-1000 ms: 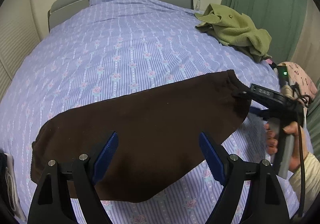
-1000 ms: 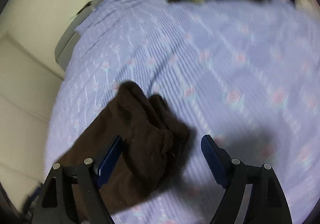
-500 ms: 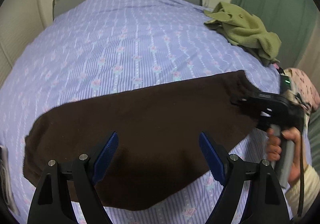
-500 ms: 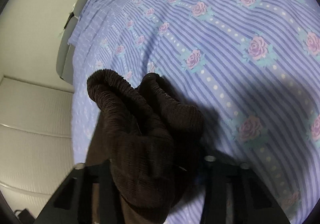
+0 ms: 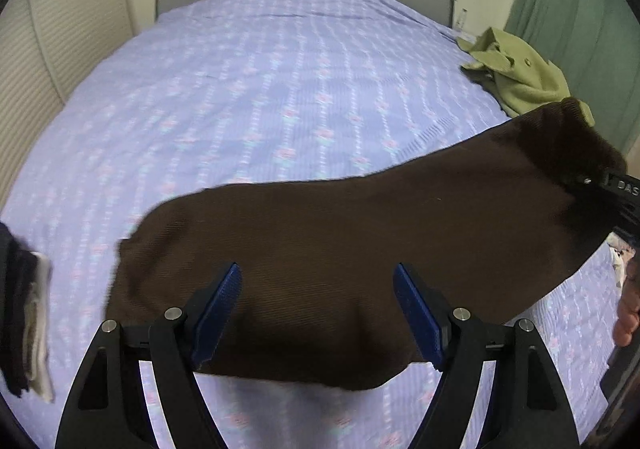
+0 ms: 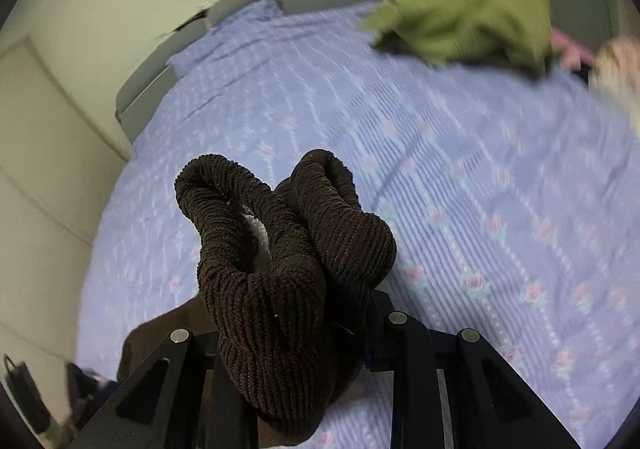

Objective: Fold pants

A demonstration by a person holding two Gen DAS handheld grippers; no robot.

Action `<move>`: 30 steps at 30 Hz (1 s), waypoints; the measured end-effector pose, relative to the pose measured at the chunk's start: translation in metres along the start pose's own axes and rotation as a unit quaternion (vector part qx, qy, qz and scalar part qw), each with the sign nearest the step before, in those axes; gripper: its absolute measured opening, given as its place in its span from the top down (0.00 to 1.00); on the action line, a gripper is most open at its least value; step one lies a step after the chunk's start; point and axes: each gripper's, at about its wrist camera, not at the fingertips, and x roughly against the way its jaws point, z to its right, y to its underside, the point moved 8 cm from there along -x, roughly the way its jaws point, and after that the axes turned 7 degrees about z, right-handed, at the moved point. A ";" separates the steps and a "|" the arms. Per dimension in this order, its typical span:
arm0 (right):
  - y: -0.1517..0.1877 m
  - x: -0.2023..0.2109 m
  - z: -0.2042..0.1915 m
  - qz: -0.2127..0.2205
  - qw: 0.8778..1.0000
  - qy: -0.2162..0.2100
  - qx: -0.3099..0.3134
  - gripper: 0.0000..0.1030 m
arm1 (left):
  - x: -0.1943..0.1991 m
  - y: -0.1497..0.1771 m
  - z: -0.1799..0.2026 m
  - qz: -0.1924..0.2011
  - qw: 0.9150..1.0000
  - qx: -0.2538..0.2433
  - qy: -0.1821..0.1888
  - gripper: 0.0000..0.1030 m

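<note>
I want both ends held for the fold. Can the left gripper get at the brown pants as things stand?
Probably yes: the left gripper is open right above the brown pants, with nothing between them. The right gripper already clamps the bunched end.

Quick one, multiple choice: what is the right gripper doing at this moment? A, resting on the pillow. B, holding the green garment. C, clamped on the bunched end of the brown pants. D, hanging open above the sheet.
C: in the right wrist view the right gripper is shut on the bunched ribbed end of the brown pants, lifted off the bed sheet.
</note>
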 end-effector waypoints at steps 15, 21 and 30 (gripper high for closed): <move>0.045 0.051 -0.181 0.009 0.984 0.002 0.178 0.74 | 0.075 0.004 -0.125 0.031 0.998 0.043 -0.030 0.24; 0.097 0.017 -0.249 -0.030 0.974 -0.005 0.227 0.74 | 0.085 0.033 -0.185 0.015 0.996 0.075 -0.044 0.24; 0.201 -0.031 -0.306 -0.118 0.941 0.008 0.317 0.70 | 0.095 0.056 -0.238 0.010 0.994 0.082 -0.070 0.24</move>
